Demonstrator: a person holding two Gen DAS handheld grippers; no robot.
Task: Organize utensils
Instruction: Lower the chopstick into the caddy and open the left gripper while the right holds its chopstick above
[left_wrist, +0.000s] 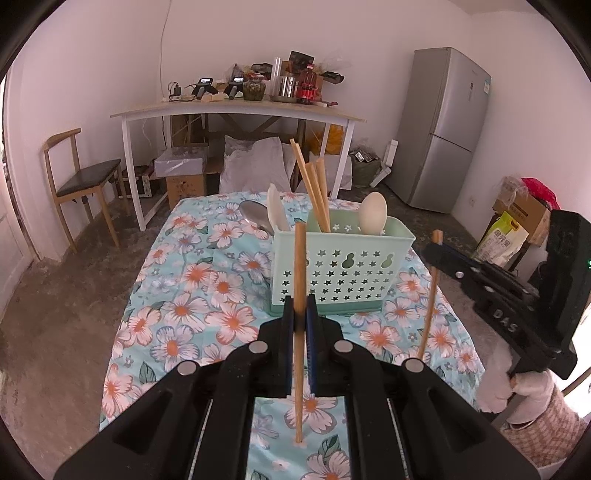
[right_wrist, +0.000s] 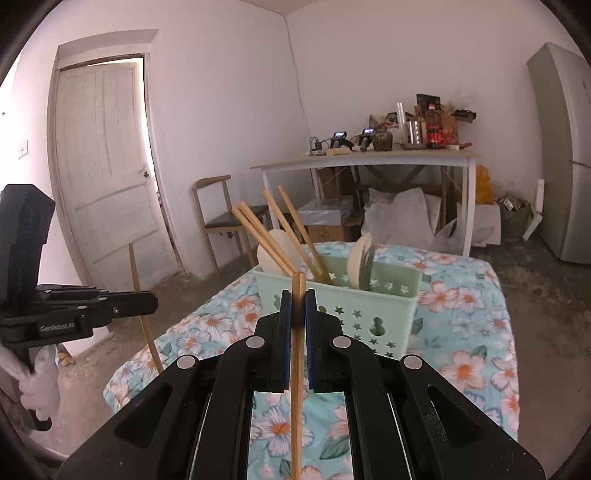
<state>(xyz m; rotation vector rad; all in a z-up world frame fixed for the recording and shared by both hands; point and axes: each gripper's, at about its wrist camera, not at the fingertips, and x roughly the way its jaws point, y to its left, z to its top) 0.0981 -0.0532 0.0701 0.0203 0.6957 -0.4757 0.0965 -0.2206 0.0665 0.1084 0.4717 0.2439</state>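
Chopsticks (left_wrist: 300, 295) stood clamped upright in your left gripper (left_wrist: 300, 314) and right gripper (right_wrist: 295, 314); lowering each into the caddy (left_wrist: 343, 266) ahead called for keeping them vertical.

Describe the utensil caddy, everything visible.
The mint-green plastic utensil caddy is rectangular and upright, its walls punched with star and gourd cutouts. It stands on the floral tablecloth, beyond both grippers, touched by neither. Inside lean four wooden chopsticks in the middle, a white spatula-like utensil at one end and a cream spoon at the other.
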